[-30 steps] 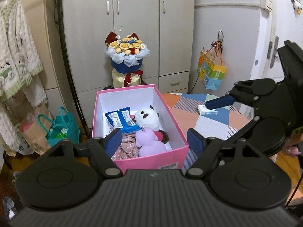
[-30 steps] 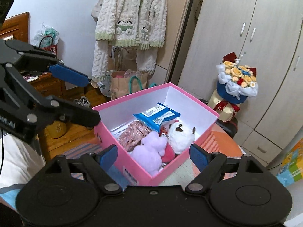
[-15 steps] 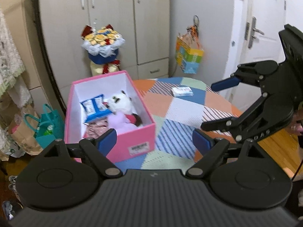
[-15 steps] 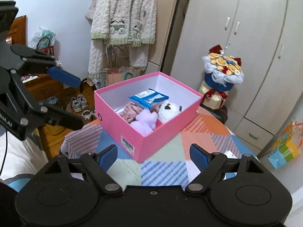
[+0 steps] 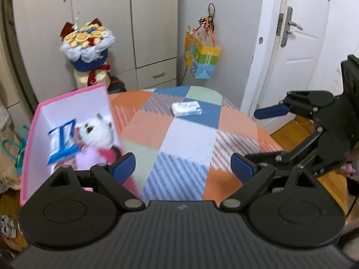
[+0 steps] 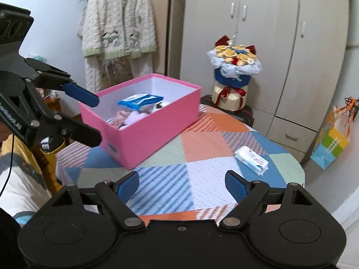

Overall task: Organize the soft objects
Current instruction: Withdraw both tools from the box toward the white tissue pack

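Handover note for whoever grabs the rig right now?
Left gripper: empty, jaws opening, above the patchwork table.
Right gripper: open, empty, also above the table.
Pink box at the table's edge already holds the white plush, purple plush, blue packet and floral fabric.
Left to do: white tissue pack lies alone on the table, probably next into the box.

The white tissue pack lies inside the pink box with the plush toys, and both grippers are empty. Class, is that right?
Not quite. The white tissue pack lies on the patchwork tablecloth, apart from the pink box, as the right wrist view shows. Both grippers are empty.
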